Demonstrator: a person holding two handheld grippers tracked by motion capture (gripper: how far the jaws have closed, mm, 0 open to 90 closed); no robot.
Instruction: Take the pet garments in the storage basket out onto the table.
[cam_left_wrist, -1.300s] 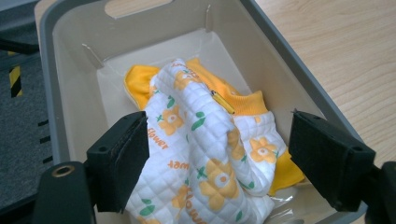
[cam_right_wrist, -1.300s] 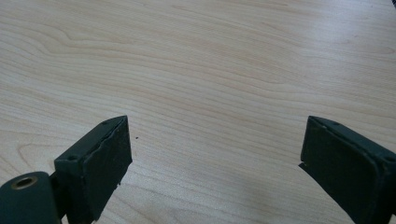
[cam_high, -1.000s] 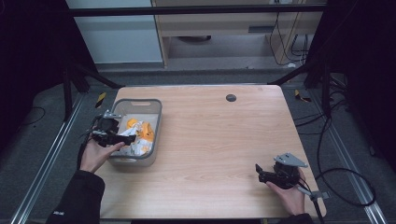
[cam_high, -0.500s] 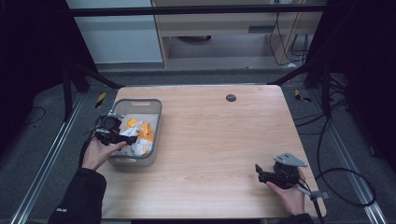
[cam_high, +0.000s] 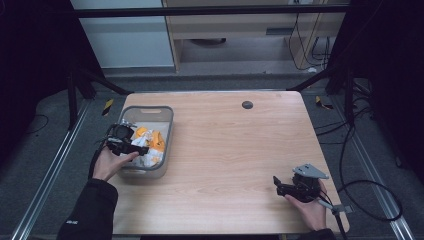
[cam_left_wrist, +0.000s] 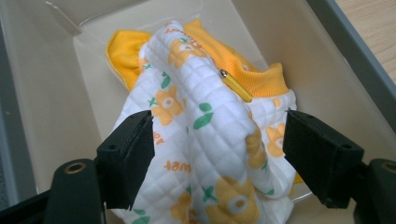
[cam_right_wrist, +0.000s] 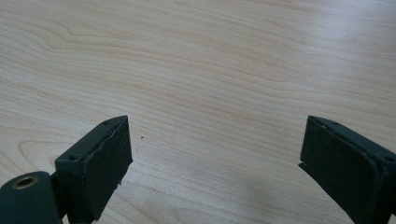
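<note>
Left gripper (cam_left_wrist: 217, 154) jaws just closing around quilted garment (cam_left_wrist: 210, 140) inside bin (cam_high: 167, 131), pads not yet gripping; nothing lifted out, right gripper (cam_high: 280, 184) wide beside bin

Two black hand-held grippers are seen. The left gripper (cam_high: 131, 146) is built of black blocks with a round part on top. The right gripper (cam_high: 281, 184) is topped by a grey three-cornered plate, and a black cable trails from it. Each jaw ends in a square black pad, with a brass-ringed hole at its base. A dark sleeve with a small white marking is worn on the left arm.
</note>
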